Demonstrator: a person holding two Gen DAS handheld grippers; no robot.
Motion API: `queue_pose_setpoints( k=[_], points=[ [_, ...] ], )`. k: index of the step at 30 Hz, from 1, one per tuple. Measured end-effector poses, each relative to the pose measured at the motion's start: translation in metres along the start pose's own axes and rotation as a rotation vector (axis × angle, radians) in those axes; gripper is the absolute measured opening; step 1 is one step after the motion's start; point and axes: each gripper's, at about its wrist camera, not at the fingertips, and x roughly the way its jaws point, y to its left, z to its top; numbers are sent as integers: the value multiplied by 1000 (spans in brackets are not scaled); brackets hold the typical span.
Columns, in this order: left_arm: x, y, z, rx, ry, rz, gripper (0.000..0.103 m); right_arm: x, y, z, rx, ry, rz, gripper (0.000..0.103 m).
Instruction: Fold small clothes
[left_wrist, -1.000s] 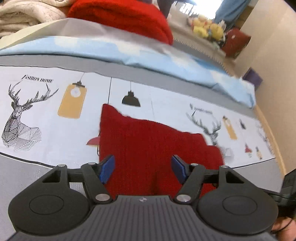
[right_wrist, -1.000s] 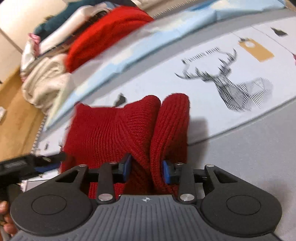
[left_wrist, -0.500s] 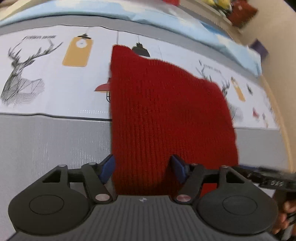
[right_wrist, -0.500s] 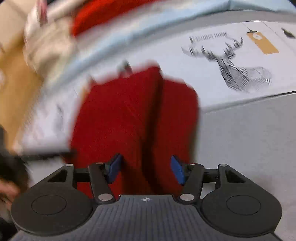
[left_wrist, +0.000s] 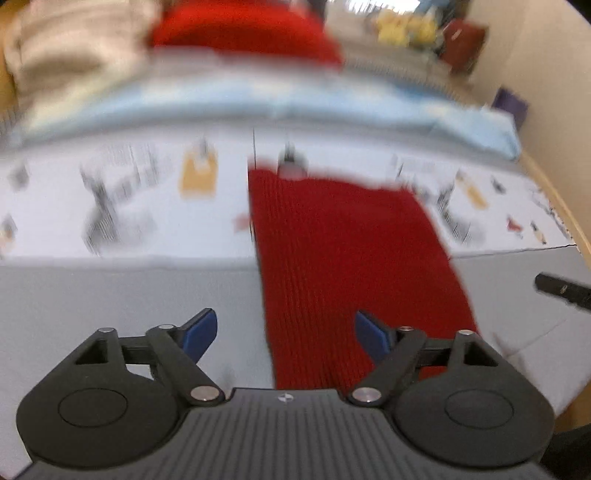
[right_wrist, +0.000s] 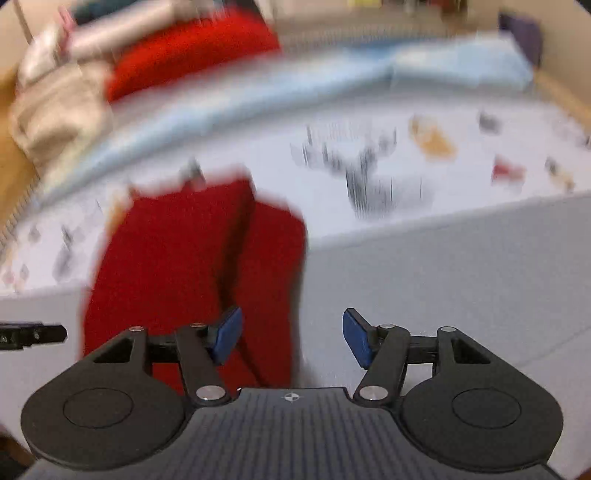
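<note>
Your right gripper (right_wrist: 291, 338) has let go of the red knit garment (left_wrist: 351, 258); both it and your left gripper (left_wrist: 284, 334) now hang spread just above its near edge. The garment lies flat on the printed sheet (left_wrist: 129, 206), so this fold looks finished.

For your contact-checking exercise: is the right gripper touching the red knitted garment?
Cannot tell. In the right wrist view the right gripper has wide-open jaws, but its left blue fingertip overlaps the red knitted garment and blur hides any gap.
</note>
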Motion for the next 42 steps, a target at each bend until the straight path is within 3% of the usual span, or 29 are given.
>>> queue_pose_setpoints(
  k=[2,5,7,10,14,17,20,22,29,37,42],
  points=[
    [-39,-11,-12,46,-107,17,94,-37,8,-3,-33,-119,5,82],
    [-86,-20,-41,0,-211,-78,97,-82,15,-18,-41,-231,56,102],
    [-104,-23,-62,-51,-244,-119,102,-103,16,-33,-42,-265,131,102],
    [-119,-37,-98,-71,-294,-132,102,-122,22,-61,-68,-277,145,102],
    [-108,-57,-131,-78,-248,-87,102,-122,28,-98,-53,-254,84,102],
    [-82,-60,-127,-152,-130,-55,102,-113,38,-110,-67,-194,35,102],
    [-64,-62,-117,-143,-126,64,102,-104,47,-111,-118,-210,-3,102],
    [-57,-64,-114,-121,-119,91,102,-94,51,-110,-143,-198,-22,102],
    [-50,-66,-111,-119,-99,59,102,-76,59,-106,-142,-171,-30,102],
    [-48,-74,-117,-50,-130,88,102,-64,73,-107,-164,-148,-11,102],
    [-47,-66,-117,-68,-121,89,102,-62,80,-106,-169,-144,-10,102]
  ],
)
